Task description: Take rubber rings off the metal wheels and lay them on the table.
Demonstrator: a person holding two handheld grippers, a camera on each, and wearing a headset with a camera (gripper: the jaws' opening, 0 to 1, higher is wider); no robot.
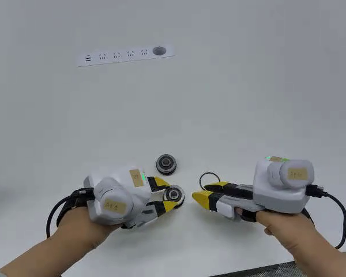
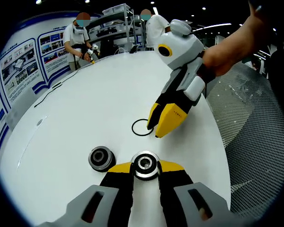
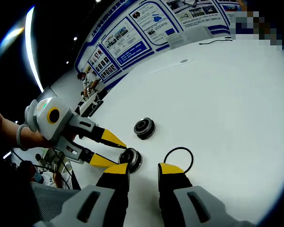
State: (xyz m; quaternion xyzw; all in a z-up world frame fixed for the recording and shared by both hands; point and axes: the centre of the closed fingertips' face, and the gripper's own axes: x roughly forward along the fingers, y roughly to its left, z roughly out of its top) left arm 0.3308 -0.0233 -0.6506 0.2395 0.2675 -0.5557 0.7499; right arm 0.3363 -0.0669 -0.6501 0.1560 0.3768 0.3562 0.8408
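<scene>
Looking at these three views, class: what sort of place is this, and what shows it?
Probably a lab or demo hall: a broad white table with a power strip, poster boards along the wall, storage shelves behind.

Table (image 1: 248, 104): plain white. Power strip (image 1: 125, 55): white. Left gripper (image 1: 172, 198) and right gripper (image 1: 205, 193): pale grey bodies, black jaws, yellow tips, tan labels. Gripped wheel (image 2: 146, 164): silver rim, dark inner band. Loose wheel (image 1: 166, 164): black outer band, silver hub. Rubber ring (image 2: 132, 127): black.
</scene>
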